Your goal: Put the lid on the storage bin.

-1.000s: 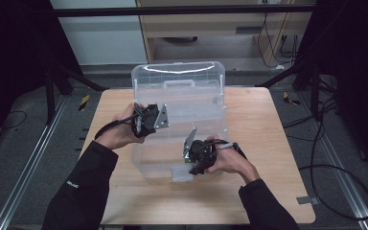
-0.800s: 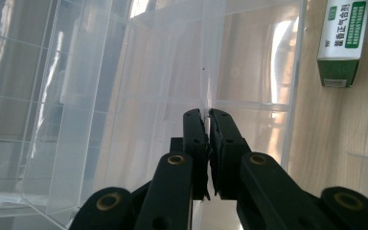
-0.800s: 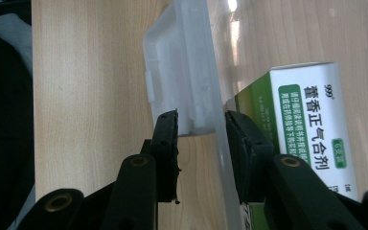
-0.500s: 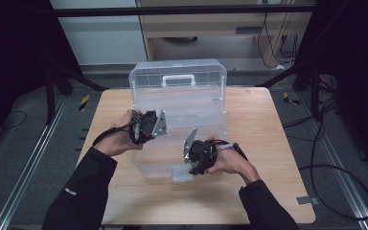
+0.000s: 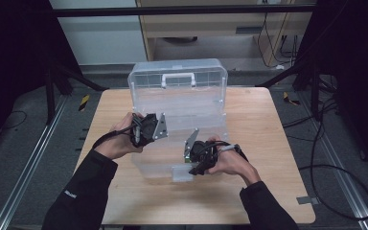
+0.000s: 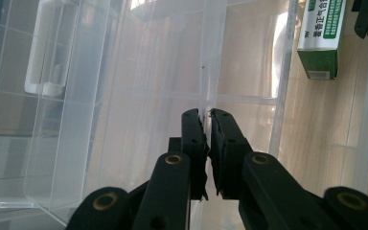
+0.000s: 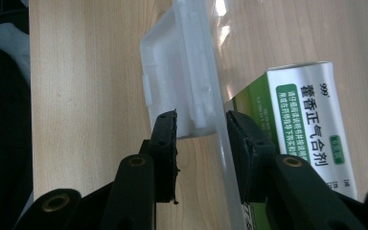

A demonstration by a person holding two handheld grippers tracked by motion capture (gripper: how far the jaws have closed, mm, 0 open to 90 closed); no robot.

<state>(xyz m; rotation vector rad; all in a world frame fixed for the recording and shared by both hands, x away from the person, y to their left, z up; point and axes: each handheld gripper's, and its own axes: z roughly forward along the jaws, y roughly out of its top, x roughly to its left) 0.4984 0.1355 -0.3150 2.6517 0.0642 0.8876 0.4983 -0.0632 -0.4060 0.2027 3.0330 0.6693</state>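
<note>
Nearest the person, the right gripper (image 5: 197, 160) sits at the front wall of the clear plastic box (image 5: 206, 110), beside its white latch (image 7: 182, 86); in the right gripper view its jaws stand part open, one pad outside by the latch, the other inside against the wall, with the thin clear wall between them; whether the pads press on that wall is hard to tell; just behind the wall lies a green and white carton (image 7: 306, 124), cut off at the frame's edge. The right hand (image 5: 230, 160) lies low on the wooden table (image 5: 268, 124), knuckles up, forearm coming in from below. Farther in, the left gripper (image 5: 146, 128) reaches over the box's left side; in the left gripper view its jaws are almost together, nipping a thin clear divider (image 6: 207, 72) inside the box; the pads hide the divider's edge. The left hand (image 5: 120, 139) holds it tilted inward. Beyond stands the raised lid (image 5: 177, 76) with its white handle (image 5: 178, 78), upright at the table's far edge.
</note>
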